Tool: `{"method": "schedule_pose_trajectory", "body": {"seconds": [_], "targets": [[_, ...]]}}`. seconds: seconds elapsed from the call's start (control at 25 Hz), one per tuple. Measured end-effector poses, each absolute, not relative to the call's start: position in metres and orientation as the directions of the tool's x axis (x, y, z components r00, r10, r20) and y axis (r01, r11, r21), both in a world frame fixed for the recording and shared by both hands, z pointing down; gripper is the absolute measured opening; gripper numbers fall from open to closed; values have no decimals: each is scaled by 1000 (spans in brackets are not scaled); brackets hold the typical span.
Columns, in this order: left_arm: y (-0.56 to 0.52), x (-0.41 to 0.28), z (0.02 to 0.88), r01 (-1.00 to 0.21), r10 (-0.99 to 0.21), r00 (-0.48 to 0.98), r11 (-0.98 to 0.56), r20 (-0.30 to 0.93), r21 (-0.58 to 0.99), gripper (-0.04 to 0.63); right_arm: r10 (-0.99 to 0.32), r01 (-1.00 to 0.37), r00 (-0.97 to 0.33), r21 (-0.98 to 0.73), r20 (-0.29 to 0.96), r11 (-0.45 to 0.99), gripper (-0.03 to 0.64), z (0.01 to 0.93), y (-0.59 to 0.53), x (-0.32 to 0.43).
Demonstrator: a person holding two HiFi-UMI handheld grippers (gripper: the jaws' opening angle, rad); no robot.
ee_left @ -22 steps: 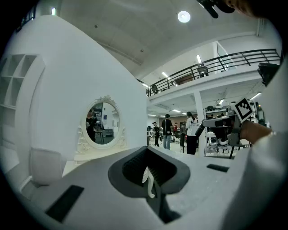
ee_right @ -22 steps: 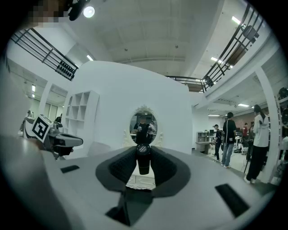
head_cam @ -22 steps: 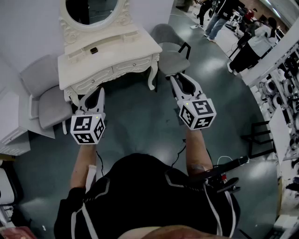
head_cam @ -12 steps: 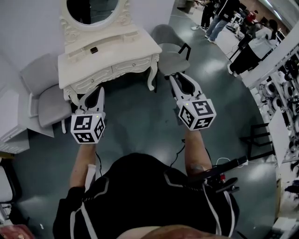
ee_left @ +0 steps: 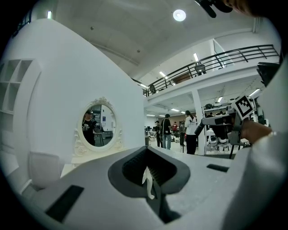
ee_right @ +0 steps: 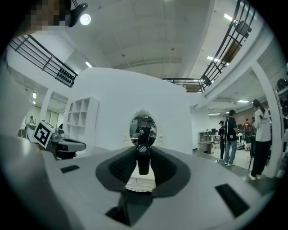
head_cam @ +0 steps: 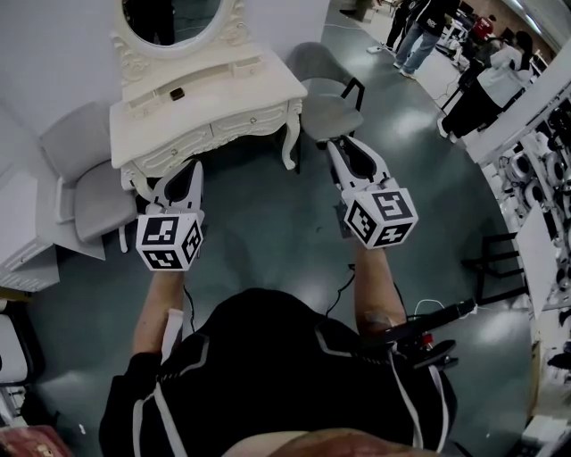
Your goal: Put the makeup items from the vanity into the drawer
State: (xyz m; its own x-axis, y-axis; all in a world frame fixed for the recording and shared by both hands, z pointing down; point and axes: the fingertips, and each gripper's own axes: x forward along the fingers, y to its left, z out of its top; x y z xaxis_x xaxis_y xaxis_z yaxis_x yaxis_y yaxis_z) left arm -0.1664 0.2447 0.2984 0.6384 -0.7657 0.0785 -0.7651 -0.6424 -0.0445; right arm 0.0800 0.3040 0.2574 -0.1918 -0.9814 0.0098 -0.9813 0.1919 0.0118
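The white vanity (head_cam: 259,85) with its oval mirror (head_cam: 174,18) stands ahead of me, its drawers (head_cam: 245,123) closed. A small dark item (head_cam: 177,93) lies on its top. My right gripper (head_cam: 339,150) hovers over the floor in front of the vanity's right leg, shut on a black cylindrical makeup bottle (ee_right: 143,159) that stands upright between the pads. My left gripper (head_cam: 189,171) is held near the vanity's front left corner. Its jaws (ee_left: 147,177) are shut with nothing in them. Both gripper views face the mirror (ee_right: 143,128).
A grey chair (head_cam: 80,178) sits left of the vanity and another grey chair (head_cam: 326,98) right of it. People (head_cam: 419,27) stand at the far right. Shelving (head_cam: 544,178) and a black stand (head_cam: 491,268) line the right side.
My left gripper has edged slightly up toward the vanity. The right gripper has barely moved and keeps its hold on the bottle.
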Motion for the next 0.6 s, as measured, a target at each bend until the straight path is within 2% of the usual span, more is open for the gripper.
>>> {"method": "schedule_pose_trajectory", "body": {"seconds": [0.6], "targets": [[253, -86, 297, -753, -755, 649, -655, 95, -60, 3, -972, -972, -234, 7, 2, 234, 101, 264, 312, 144]]}}
